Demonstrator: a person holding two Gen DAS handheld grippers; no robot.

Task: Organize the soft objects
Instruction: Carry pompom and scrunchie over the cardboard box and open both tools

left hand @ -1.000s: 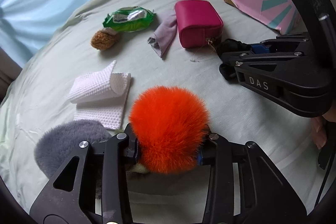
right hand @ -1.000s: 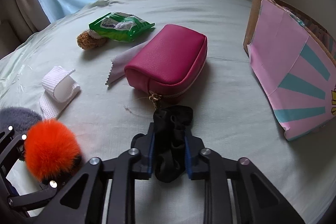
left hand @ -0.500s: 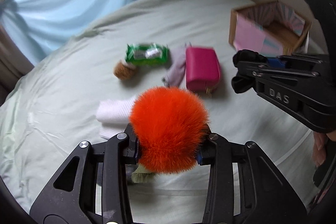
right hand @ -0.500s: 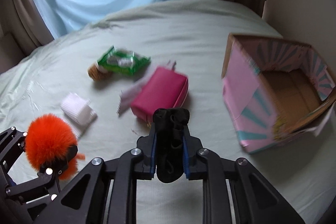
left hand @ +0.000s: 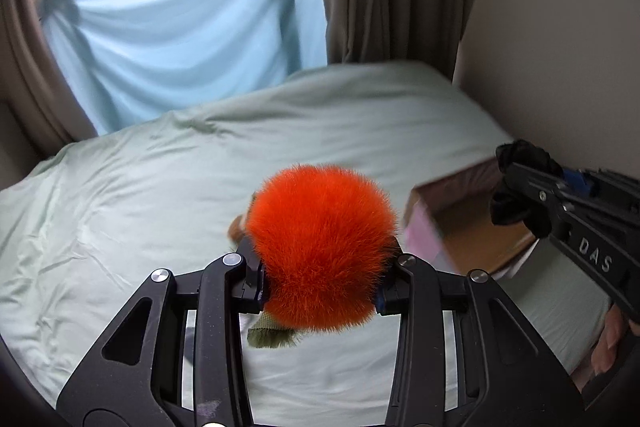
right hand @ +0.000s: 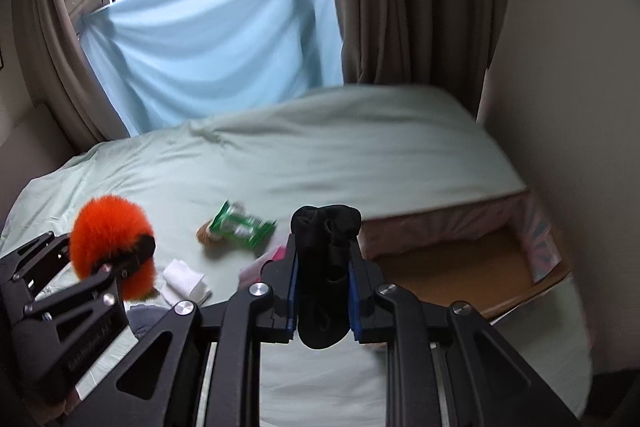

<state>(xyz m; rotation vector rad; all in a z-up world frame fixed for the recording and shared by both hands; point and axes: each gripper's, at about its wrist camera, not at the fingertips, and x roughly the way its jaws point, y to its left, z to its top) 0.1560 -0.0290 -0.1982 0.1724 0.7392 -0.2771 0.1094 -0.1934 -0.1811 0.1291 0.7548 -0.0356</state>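
Observation:
My left gripper (left hand: 320, 273) is shut on a fluffy orange pom-pom (left hand: 322, 247), held well above the bed; a green knitted bit (left hand: 272, 335) hangs under it. It also shows at the left of the right wrist view (right hand: 110, 241). My right gripper (right hand: 323, 287) is shut on a bunched black sock (right hand: 324, 267), held above the bed just left of the open pink cardboard box (right hand: 460, 267). In the left wrist view the sock (left hand: 520, 187) hangs over the box (left hand: 468, 227).
On the pale green bed sheet (right hand: 320, 155) lie a green wipes packet (right hand: 240, 225), a brown fuzzy ball (right hand: 206, 237), a folded white cloth (right hand: 184, 279), a pink pouch mostly hidden (right hand: 276, 255) and a grey fluffy thing (right hand: 146, 319). A wall runs along the right; curtains stand behind.
Both grippers have risen high above the bed with their loads and tilted up. The right gripper with the sock has come next to the box.

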